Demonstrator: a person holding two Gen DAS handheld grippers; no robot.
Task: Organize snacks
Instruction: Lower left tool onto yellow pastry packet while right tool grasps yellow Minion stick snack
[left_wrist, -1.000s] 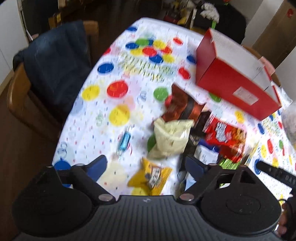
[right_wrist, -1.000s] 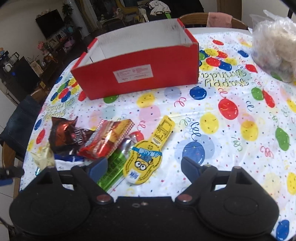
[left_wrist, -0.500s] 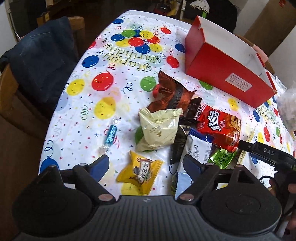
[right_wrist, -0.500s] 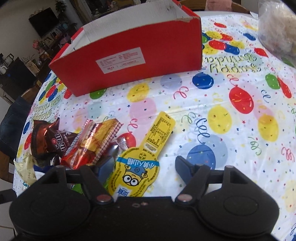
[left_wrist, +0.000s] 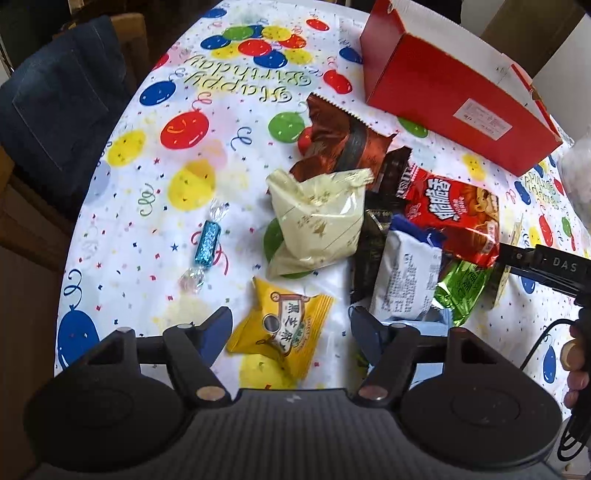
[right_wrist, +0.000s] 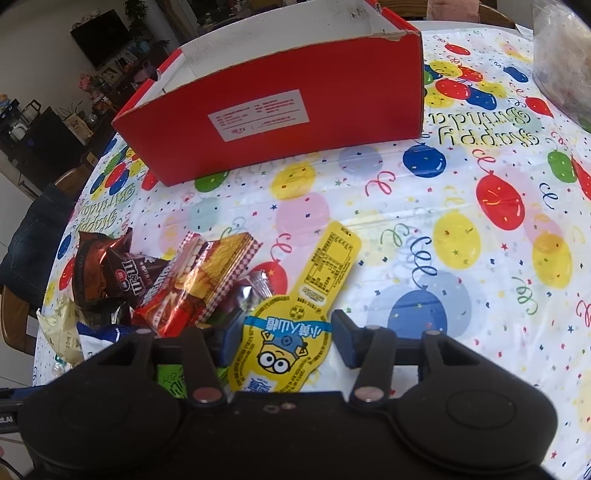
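**Both jaws closing over snacks**

Left gripper (left_wrist: 290, 334): jaws closing around yellow packet (left_wrist: 282, 330), pads not touching. Right gripper (right_wrist: 282, 338): jaws closing around minion packet (right_wrist: 286, 345), contact unconfirmed. Both lie on the counter (right_wrist: 424, 229), near side of red box (right_wrist: 280, 118).

You had the surface under a birthday tablecloth (left_wrist: 236, 155) printed with balloons and confetti. A wooden chair (left_wrist: 22, 206) stood at its left edge with a dark denim jacket (left_wrist: 62, 110) draped over the back. At the right, a clear plastic bag (right_wrist: 561, 62) sat on the cloth. Behind, a television (right_wrist: 99, 37) hung above cluttered shelves (right_wrist: 44, 125).
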